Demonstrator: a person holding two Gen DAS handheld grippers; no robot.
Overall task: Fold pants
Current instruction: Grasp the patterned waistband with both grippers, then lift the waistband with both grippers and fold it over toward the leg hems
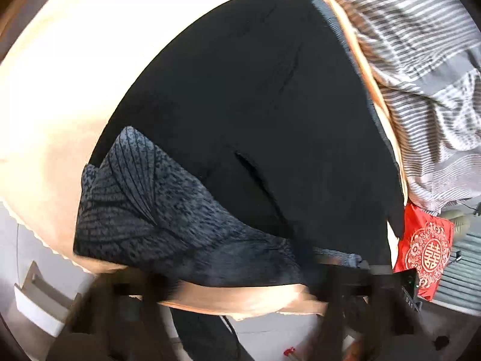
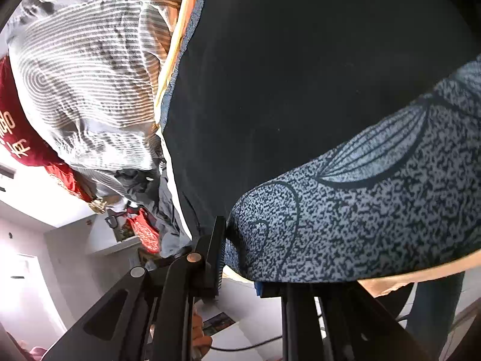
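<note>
The black pants (image 1: 255,96) lie spread on a cream table cover (image 1: 75,69). A blue-grey patterned fold of the pants (image 1: 144,204) lies along their near edge, and it also shows in the right wrist view (image 2: 375,210). My left gripper (image 1: 237,297) is blurred at the bottom of its view, at the near edge of the fabric; I cannot tell whether its jaws are closed. My right gripper (image 2: 240,264) has its left finger (image 2: 215,255) against the end of the patterned fold, and the right finger is hidden under the cloth.
A grey striped cloth (image 1: 421,69) is heaped beyond the pants' far edge, and it also shows in the right wrist view (image 2: 84,84). A red bag with a white emblem (image 1: 427,252) hangs beside it. A white floor and a black cable (image 2: 249,346) lie below.
</note>
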